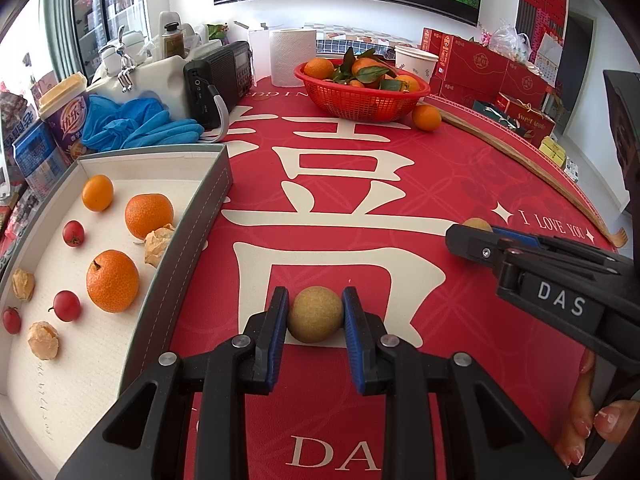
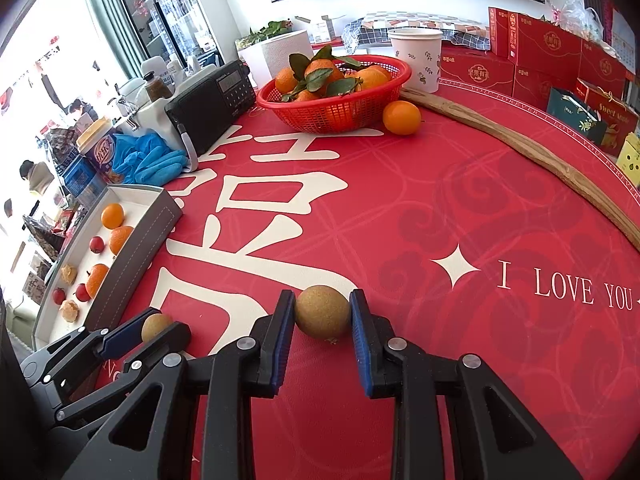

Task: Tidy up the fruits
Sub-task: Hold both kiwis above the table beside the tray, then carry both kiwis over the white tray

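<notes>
My left gripper (image 1: 315, 312) is shut on a tan longan (image 1: 315, 315) resting on the red tablecloth. My right gripper (image 2: 322, 312) is shut on a second tan longan (image 2: 322, 311), also at cloth level. Each gripper shows in the other's view: the right gripper (image 1: 472, 236) with its longan (image 1: 477, 225), the left gripper (image 2: 160, 330) with its longan (image 2: 156, 326). A grey tray (image 1: 192, 236) at my left holds oranges (image 1: 113, 281), small red fruits (image 1: 66, 305) and husked physalis (image 1: 43, 339). It also shows in the right wrist view (image 2: 132, 264).
A red basket (image 1: 362, 98) of leafy oranges stands at the back, a loose orange (image 1: 426, 117) beside it. A black radio (image 1: 218, 80), blue gloves (image 1: 136, 124), paper roll (image 1: 291, 56), paper cup (image 2: 416, 58) and long wooden stick (image 2: 520, 148) lie around. Red boxes (image 2: 548, 48) line the right.
</notes>
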### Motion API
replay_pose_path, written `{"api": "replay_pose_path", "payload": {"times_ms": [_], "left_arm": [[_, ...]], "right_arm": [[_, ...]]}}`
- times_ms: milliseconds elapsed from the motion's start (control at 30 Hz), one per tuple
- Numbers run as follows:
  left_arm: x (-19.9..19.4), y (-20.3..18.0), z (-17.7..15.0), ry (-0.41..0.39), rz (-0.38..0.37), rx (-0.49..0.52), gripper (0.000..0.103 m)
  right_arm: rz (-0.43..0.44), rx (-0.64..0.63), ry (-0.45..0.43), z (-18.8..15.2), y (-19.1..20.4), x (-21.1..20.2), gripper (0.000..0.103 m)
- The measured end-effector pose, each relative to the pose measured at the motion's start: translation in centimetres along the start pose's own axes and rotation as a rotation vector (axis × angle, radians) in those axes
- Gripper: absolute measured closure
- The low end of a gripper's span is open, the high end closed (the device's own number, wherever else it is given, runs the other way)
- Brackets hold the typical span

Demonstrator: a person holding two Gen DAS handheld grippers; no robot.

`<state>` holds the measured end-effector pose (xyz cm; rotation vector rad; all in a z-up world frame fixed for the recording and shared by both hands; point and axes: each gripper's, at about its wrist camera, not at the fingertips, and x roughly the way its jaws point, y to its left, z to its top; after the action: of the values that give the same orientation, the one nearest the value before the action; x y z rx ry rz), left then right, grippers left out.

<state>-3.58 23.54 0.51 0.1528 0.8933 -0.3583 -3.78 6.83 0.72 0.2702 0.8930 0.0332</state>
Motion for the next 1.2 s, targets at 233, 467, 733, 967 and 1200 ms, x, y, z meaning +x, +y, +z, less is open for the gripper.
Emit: {"api": "replay_pose_path", "payload": {"times_ms": [233, 467, 733, 967, 1200], "left_arm": [[0.0, 0.1, 0.0, 0.0, -0.003, -0.003, 0.074], [-0.3, 0.0, 0.0, -0.013, -0.003, -0.002, 0.074], [-2.1, 0.3, 0.5, -0.077, 0.008, -0.003, 0.074], [-3.4, 2.3, 0.8, -0.104, 0.009, -0.06, 0.074], [-5.5, 5.1, 1.2, -0.157, 0.011, -0.118, 0.074]], "right_arm": [[0.0, 0.001, 0.0, 0.0, 0.0, 0.0, 0.074], [0.005, 0.008, 0.001, 0.1, -0.1, 0.0, 0.074], [0.027, 0.027, 0.003, 0.1, -0.4, -0.1, 0.074], [0.057, 0.043, 0.005, 0.3, -0.3, 0.0, 0.074], [0.075, 0.041, -0.021, 1.0, 1.4, -0.5, 0.074]]}}
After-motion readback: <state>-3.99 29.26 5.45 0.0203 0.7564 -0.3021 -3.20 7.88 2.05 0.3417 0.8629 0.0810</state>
